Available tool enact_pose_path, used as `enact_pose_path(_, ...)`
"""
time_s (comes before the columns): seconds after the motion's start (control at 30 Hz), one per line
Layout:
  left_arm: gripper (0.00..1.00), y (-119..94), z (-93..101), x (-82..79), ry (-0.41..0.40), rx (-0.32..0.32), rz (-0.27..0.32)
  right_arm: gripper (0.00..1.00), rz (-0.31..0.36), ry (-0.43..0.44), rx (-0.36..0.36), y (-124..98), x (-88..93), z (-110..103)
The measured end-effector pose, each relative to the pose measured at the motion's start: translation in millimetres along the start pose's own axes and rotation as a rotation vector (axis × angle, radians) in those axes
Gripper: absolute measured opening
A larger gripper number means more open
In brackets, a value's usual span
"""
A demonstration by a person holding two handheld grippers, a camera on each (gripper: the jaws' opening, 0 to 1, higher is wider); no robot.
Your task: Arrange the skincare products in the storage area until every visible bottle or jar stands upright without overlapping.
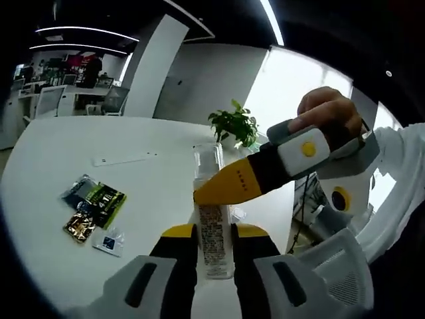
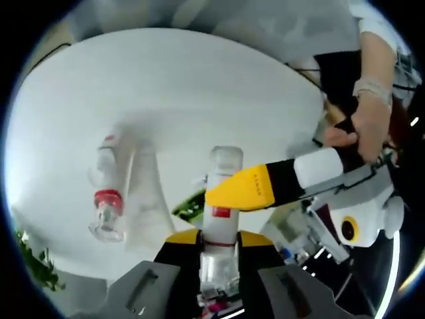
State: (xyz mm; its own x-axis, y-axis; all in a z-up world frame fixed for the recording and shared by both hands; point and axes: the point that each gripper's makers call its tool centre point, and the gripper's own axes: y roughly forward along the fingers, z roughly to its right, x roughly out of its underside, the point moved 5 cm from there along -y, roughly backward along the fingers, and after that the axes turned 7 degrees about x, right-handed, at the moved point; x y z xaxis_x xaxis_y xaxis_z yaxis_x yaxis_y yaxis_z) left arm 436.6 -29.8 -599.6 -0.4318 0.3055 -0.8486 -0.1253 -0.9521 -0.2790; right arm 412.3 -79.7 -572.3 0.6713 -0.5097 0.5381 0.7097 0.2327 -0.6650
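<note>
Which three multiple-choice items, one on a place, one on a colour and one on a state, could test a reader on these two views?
1. Where is the leafy green potted plant?
A) beyond the clear labelled plastic bottle, near the far edge of the round white table
B) between the tool's jaws
C) on the floor

2. What colour is the band on the other clear bottle on the table in the right gripper view?
A) blue
B) red
C) green

3. How is the clear labelled plastic bottle in the left gripper view?
A) lying flat
B) inside a box
C) between the jaws of the left tool

Answers: A, the plant shows behind the bottle; B, a red band rings it; C, yellow-tipped jaws flank it.
</note>
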Motion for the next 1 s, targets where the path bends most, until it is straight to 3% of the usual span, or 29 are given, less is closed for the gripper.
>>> enact_pose_path(0.27,0.13,-4,-5.0,-1.4,-0.044,-0.003,0.020,0.25,-0.005,-0.023,0.007,1,1.7,-5)
enact_pose_path(0.53,0.13,-5,-5.9,-3.0,-0.062,0.005,0.034,0.23,-0.002,0.001,0.048,0,3.1,-2)
enact_pose_path(0.77,0.14,-5,-7.2,-1.2,-0.063,-0.001,0.028,0.27,-0.018,0.025,0.053,-2,7.4,-5)
enact_pose_path(1.0,0.14,-8,-10.8,0.7,-0.070,-0.010,0.033,0.26,-0.040,0.138,0.087,-14,21.9,-4)
